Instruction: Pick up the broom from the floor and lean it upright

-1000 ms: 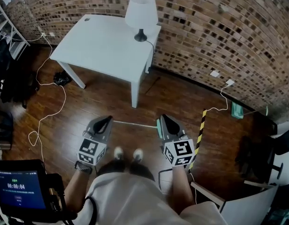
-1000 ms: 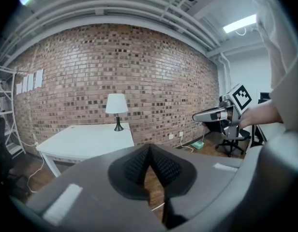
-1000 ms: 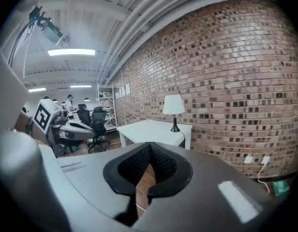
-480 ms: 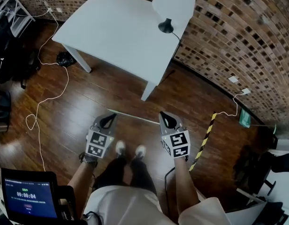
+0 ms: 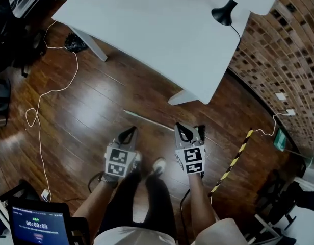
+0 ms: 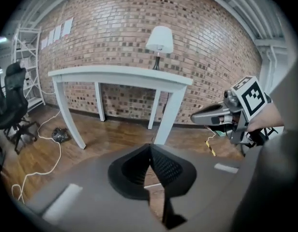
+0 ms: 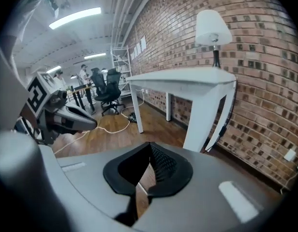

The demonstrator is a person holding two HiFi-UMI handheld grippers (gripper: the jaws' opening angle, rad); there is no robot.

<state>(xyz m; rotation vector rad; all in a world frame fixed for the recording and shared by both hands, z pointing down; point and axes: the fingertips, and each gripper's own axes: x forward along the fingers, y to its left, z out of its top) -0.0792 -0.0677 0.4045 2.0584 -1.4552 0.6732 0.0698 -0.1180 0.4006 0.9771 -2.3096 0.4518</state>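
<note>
While the thin pale-handled broom [image 5: 147,120] lies flat on the dark wooden floor [image 5: 85,111], left gripper [image 5: 129,131] and right gripper [image 5: 182,128] hang closed, empty, at its 6 o'clock; grasping, lifting, leaning remain.

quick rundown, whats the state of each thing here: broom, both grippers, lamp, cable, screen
broom: lying flat on the floor, not held
left gripper: shut, empty
right gripper: shut, empty
lamp: upright on the table
white cable: loose on the floor
tablet screen: on, showing a timer
</note>
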